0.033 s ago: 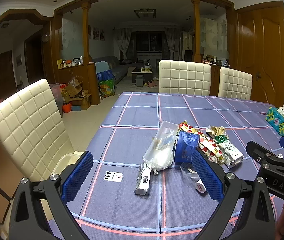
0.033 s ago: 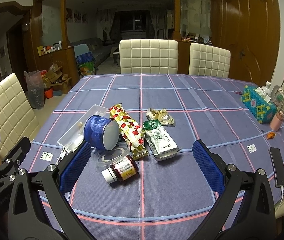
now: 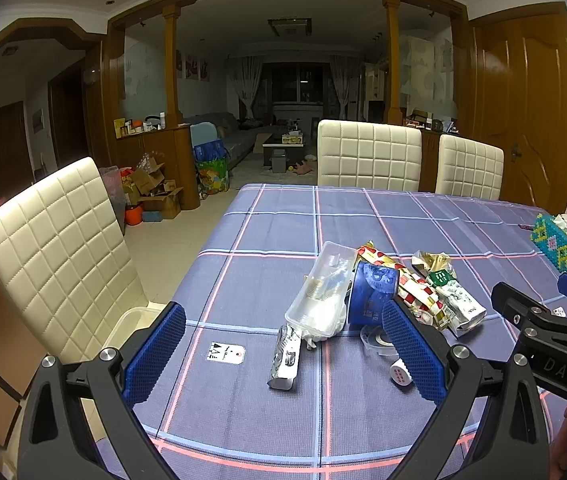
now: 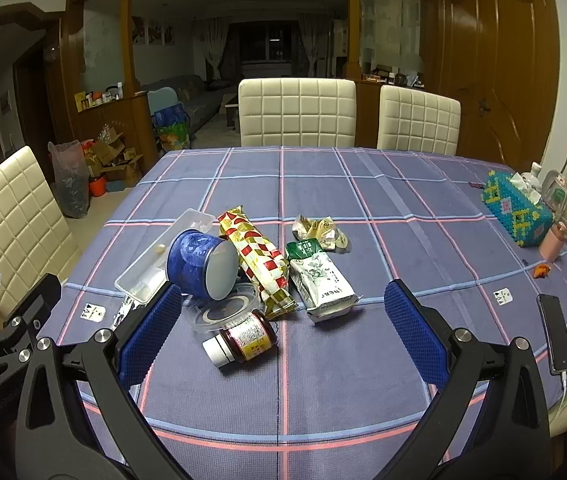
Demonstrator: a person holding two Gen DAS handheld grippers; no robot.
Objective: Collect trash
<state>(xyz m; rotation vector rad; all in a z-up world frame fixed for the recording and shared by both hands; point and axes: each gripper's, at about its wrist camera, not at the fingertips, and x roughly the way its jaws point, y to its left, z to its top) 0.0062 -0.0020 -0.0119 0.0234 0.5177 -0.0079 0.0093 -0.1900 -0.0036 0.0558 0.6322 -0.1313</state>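
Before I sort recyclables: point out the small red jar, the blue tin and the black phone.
Small red jar (image 4: 248, 338), right wrist view, label.
Blue tin (image 4: 193, 258), right wrist view, side wall.
Black phone (image 4: 555, 332), right wrist view, screen.

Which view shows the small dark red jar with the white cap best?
The right wrist view: the small dark red jar with the white cap lies on its side in full sight, label showing. The left wrist view shows only its white cap end; that gripper's right finger hides the rest.
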